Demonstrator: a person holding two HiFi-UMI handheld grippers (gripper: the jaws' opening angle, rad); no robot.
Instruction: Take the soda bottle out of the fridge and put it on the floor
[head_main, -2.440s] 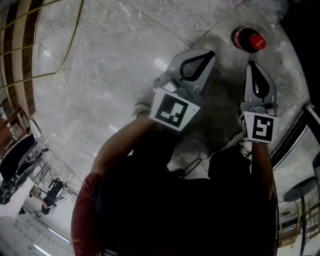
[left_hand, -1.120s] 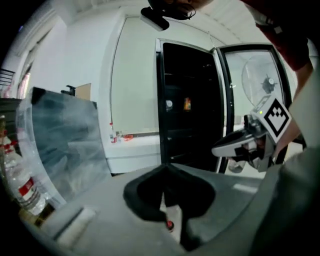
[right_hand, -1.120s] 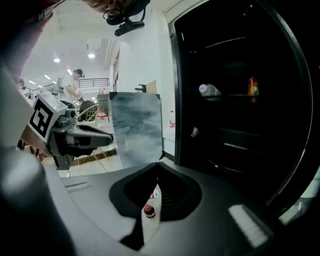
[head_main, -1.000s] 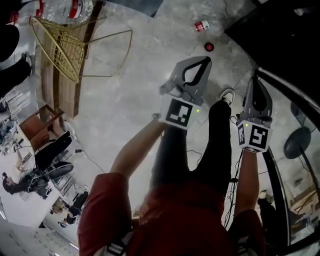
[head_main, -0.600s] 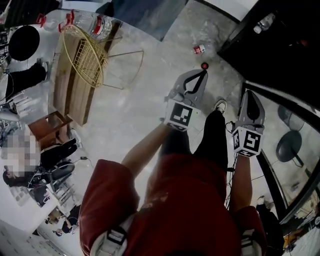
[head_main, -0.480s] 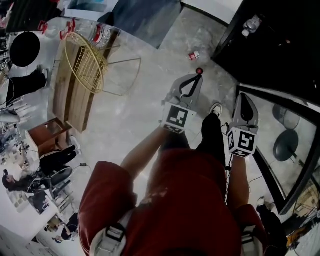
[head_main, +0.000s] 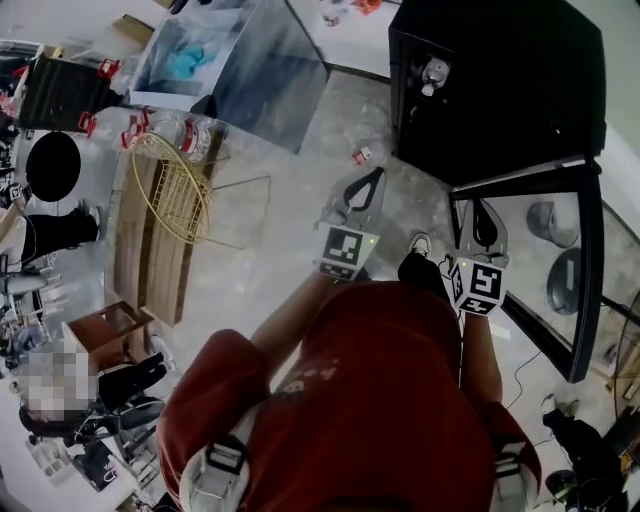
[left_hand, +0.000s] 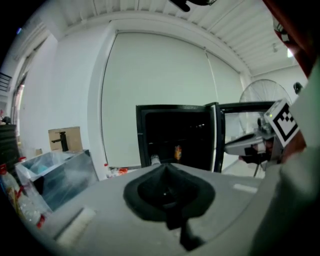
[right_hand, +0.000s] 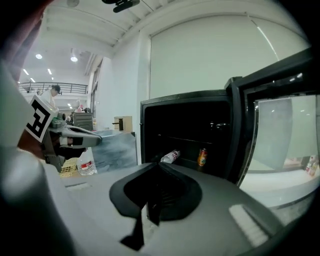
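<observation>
Left claw (left_hand: 165, 166) and right claw (right_hand: 156, 165): both fully closed, nothing held. A labelled bottle (right_hand: 171, 156) lies on its side on the fridge (head_main: 500, 90) shelf, near an upright can (right_hand: 202, 157). Whether it is the soda bottle cannot be confirmed. Expect light, smooth plastic that rolls easily; grip across the body. Floor (head_main: 280, 260): polished stone, hard, glossy. Fridge door (head_main: 585, 270) stands open.

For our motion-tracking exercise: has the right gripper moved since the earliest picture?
Yes. The right gripper has risen: it was low over the floor, and now it is up at the height of the open fridge.
</observation>
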